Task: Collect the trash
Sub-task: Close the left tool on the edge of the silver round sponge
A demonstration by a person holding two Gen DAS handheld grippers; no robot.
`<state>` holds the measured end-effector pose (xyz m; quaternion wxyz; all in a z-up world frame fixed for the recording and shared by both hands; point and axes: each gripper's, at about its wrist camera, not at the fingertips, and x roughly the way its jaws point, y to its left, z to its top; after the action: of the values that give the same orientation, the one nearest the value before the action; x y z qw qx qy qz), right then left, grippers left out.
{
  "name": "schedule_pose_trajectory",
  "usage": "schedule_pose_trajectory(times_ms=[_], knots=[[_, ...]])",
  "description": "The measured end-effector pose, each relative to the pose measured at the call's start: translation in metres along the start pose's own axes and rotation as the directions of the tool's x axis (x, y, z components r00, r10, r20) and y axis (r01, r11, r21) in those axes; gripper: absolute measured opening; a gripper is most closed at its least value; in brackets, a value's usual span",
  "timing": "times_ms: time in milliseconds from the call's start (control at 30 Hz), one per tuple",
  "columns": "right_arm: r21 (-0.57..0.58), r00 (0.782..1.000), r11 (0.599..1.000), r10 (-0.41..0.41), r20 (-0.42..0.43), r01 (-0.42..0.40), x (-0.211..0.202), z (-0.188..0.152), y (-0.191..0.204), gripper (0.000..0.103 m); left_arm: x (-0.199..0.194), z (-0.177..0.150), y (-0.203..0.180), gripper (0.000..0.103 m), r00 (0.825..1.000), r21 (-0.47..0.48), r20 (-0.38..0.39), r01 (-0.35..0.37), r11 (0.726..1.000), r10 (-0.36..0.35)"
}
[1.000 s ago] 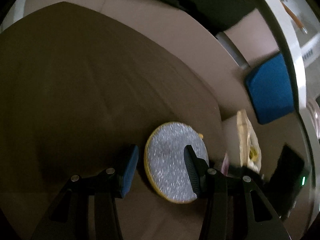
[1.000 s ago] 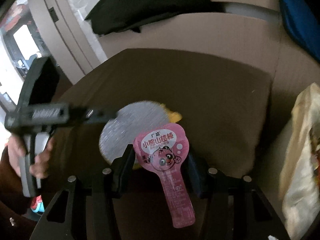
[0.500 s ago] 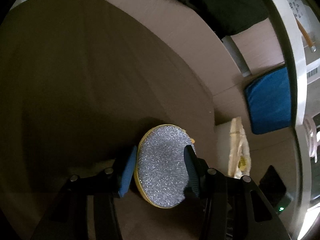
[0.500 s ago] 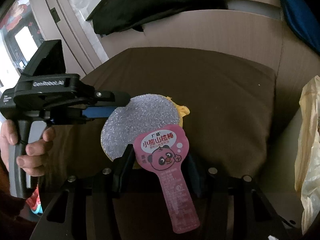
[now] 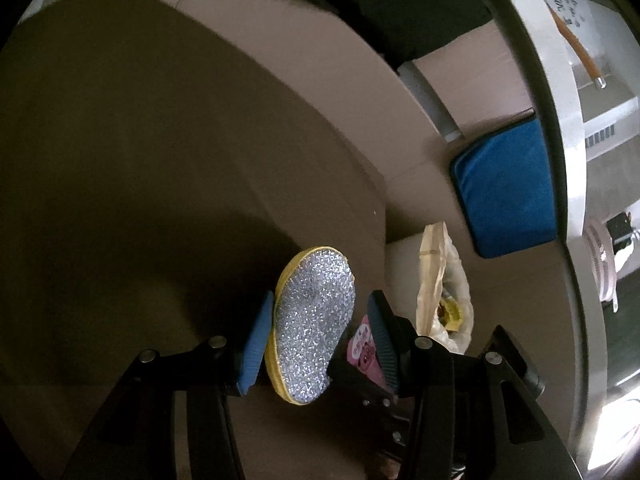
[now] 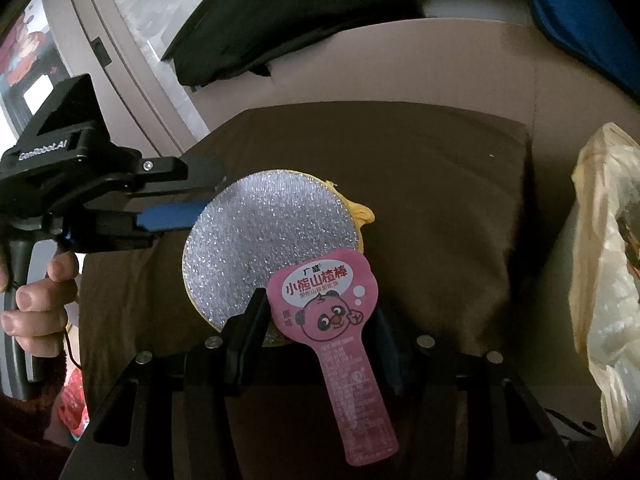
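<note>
Item: round silver scouring pad (image 6: 268, 248) with yellow rim, standing on edge over the brown cushion (image 6: 420, 184), tilted. Judged light, thin and springy, with a rough glittery face that should resist slipping; best taken across its flat faces near the lower rim. Left gripper (image 5: 316, 328): fingers part-spread, the blue left pad (image 5: 256, 344) against the pad's yellow back; whether the other finger presses the silver face cannot be told. Item: pink snack wrapper (image 6: 336, 320), just in front of the scouring pad, pinched at its round head by the right gripper (image 6: 320, 320); flimsy, glossy film, likely slippery. Beside the cushion: pale plastic bag (image 6: 600, 280), probable destination.
</note>
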<state>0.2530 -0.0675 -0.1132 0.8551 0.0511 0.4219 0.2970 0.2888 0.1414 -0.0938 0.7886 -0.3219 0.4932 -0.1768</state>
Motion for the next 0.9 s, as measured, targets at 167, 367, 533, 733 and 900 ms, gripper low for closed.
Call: schedule_pose_trajectory(times_ms=[167,367,533,733,900], knots=[[0.0,1.0,1.0,-0.005,0.011,0.005,-0.006,-0.004,-0.006,0.047,0.002,-0.005,-0.011,0.048,0.999,0.012,0.004,0.036,0.999,-0.036],[0.001,1.0,1.0,-0.007,0.03,0.007,-0.01,-0.008,-0.011,0.047,0.005,-0.006,-0.027,0.048,0.996,0.036,-0.025,0.085,0.996,-0.084],[0.013,0.999,1.0,0.01,0.051,-0.011,-0.016,-0.013,-0.017,0.047,0.025,-0.012,-0.03,0.046,0.992,-0.001,-0.08,0.093,0.996,-0.092],[0.021,0.998,1.0,0.019,0.053,-0.02,-0.02,-0.013,-0.022,0.047,0.029,-0.014,-0.035,0.023,0.996,0.042,-0.075,0.052,0.998,-0.048],[0.029,0.998,0.999,0.026,0.062,-0.028,-0.029,-0.01,-0.02,0.047,0.015,-0.018,-0.049,0.015,1.0,0.116,0.001,-0.011,0.993,0.011]])
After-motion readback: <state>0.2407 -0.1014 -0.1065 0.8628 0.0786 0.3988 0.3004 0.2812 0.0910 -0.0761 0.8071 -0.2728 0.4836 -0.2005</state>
